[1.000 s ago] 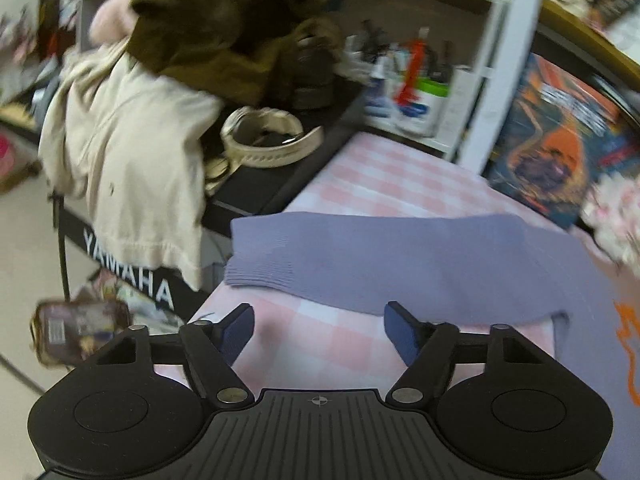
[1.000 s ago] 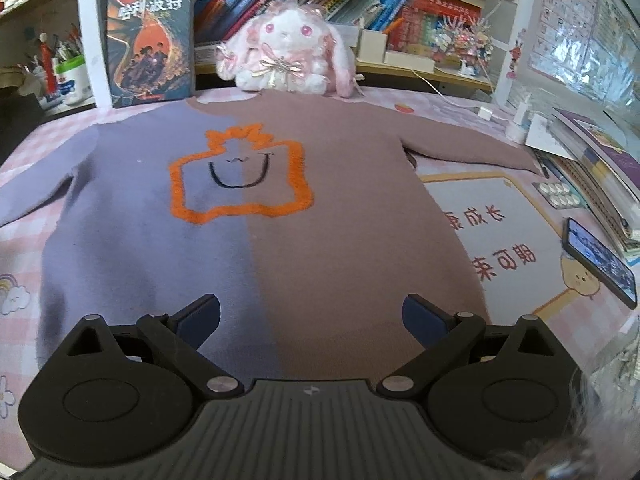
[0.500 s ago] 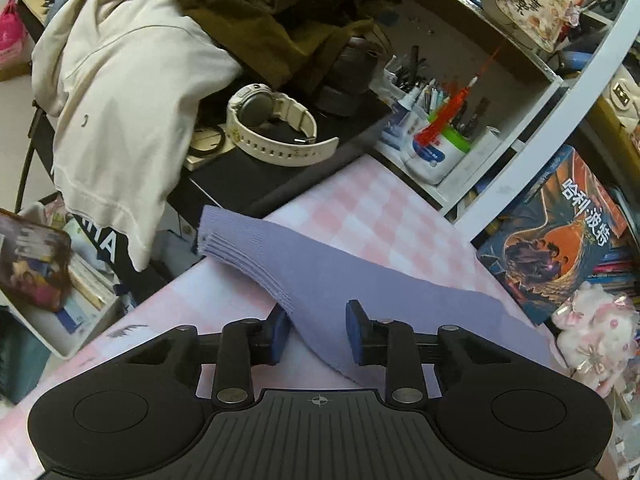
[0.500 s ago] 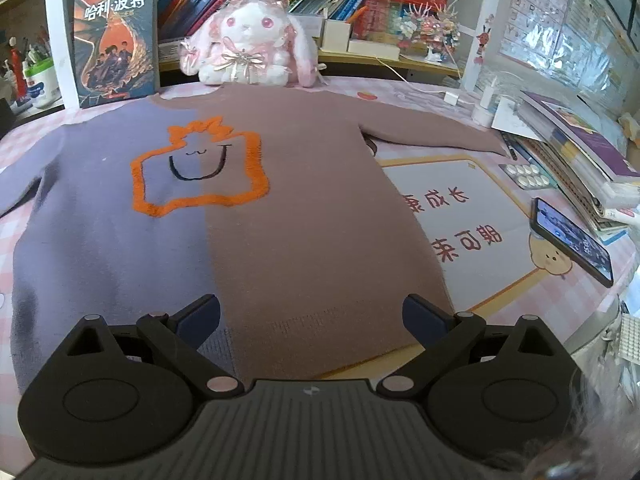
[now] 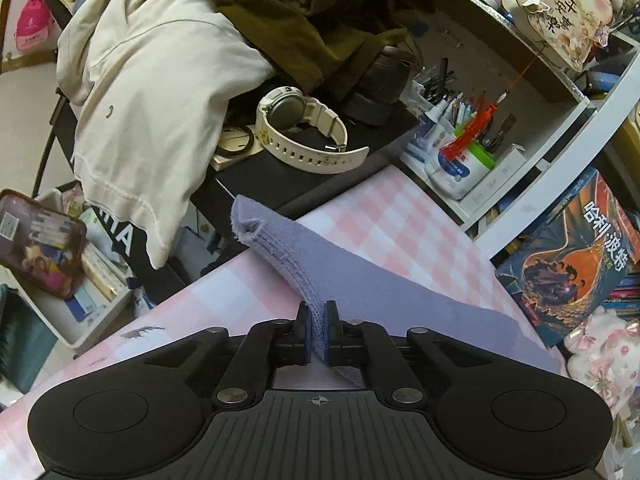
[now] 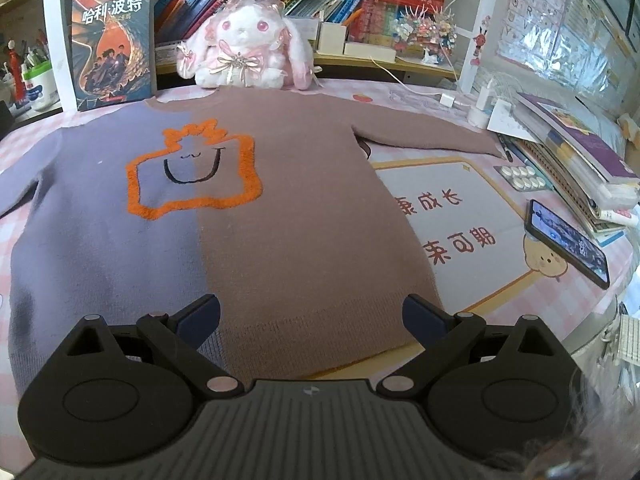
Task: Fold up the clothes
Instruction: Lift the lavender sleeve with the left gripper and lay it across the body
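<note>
The sweater point(image 6: 256, 216), half purple and half brown, lies flat and face up on the pink checked table point(image 6: 460, 208), arms spread. Its purple sleeve point(image 5: 360, 280) is pinched at the cuff edge by the left tool point(image 5: 318, 330), jaws clamped on the knit. To fold cleanly, I'd carry that sleeve straight across the chest without dragging the body. The right tool point(image 6: 312, 316) hovers wide open over the hem, holding nothing. The brown sleeve's cuff is hidden behind books.

Left claw point(image 5: 316, 322) clamped tight; right claw point(image 6: 311, 316) spread wide.
</note>
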The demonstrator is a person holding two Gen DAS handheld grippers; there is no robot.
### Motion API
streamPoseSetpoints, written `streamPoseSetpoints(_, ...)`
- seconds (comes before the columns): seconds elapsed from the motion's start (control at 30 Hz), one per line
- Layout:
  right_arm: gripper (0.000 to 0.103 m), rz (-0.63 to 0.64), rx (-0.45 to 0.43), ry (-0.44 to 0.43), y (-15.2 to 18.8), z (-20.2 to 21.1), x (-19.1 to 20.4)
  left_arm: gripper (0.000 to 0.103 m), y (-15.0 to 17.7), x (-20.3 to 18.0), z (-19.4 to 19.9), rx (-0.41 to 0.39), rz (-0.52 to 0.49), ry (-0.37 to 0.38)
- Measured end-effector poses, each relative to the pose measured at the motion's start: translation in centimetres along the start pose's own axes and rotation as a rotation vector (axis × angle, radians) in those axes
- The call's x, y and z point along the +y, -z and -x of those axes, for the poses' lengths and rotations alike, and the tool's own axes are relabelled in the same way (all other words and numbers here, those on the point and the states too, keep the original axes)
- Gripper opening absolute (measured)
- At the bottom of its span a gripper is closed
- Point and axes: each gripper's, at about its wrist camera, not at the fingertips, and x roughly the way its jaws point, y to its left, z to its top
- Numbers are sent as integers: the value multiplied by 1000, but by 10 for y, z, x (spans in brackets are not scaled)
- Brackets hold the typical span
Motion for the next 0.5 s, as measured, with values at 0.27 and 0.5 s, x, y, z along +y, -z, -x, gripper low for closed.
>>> streamPoseSetpoints(0.27, 98, -17, -11, -23, -4, -5, -17, 3, 0, -53, 34, -114, -160, 72)
streamPoseSetpoints(0.5, 98, 24, -21, -122, -11, -17, -34, 3, 17, -130, 60, -165, -308, 158)
